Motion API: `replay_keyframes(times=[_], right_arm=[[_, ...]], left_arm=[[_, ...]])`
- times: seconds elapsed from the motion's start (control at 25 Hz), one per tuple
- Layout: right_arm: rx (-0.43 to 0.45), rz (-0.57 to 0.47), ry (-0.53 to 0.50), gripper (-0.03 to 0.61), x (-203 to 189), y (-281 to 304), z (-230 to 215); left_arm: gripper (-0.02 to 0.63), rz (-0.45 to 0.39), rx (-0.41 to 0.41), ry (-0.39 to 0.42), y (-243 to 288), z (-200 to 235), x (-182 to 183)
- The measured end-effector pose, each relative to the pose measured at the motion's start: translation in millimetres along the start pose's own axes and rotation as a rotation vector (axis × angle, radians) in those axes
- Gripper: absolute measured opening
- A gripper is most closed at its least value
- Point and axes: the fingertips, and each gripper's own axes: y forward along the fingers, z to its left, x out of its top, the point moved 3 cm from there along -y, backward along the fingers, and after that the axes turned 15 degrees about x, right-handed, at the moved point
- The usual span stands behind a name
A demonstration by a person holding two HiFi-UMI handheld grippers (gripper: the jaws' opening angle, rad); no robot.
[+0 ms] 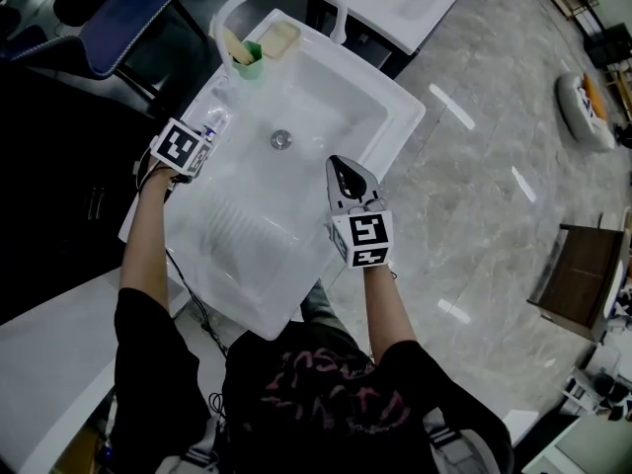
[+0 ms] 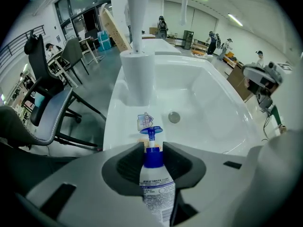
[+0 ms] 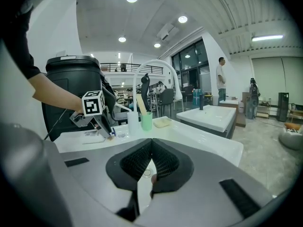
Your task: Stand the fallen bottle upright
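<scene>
**Bottle gripped, not yet upright**

Status: the grab is done, the stand-up is not. The left gripper (image 2: 152,149) is clamped on the bottle (image 2: 155,183) at the neck, just under the blue pump cap (image 2: 150,130), with a jaw pressing on each side. The right gripper (image 3: 152,143) is pressed shut on nothing. It hangs over the near-right part of the sink (image 1: 400,102), well apart from the bottle (no role in this step, as I judge it).

Location: the bottle is over the sink's left ledge, between the basin and the outer edge, near the faucet (image 2: 137,74) base but not at it.

Orientation: the long axis runs along the left gripper's own line. The body lies back between the jaws and the pump end points forward at the faucet base. In the right gripper view the left gripper slants down toward the ledge. So I read the bottle as tilted with the pump end low, closer to lying than vertical. It is small in that view, so this is probably right, not certain. I can't tell whether it touches the ledge.

Left to do: swing the base down and the pump up, seat it flat on the ledge, then let go.
</scene>
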Motion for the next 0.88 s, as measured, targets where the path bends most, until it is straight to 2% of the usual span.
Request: replay_keyframes(times=[0.2,0.4,0.88], right_arm=[[0.012,0.000,-0.006,0.014,0.9,0.5,3.7],[0.027,0.001,-0.012,0.014,1.8,0.3,10.4],[0.070,-0.005,-0.048,0.014,10.4,1.5,31.6]], left_arm=[[0.129,-0.088,0.036,-0.013,-19.1,4.7,9.6],[0.127,-0.197,0.062,-0.070,-46.7,13.7,15.3],[0.127,-0.457,0.114,-0.207,-111.8,21.3,-17.7]])
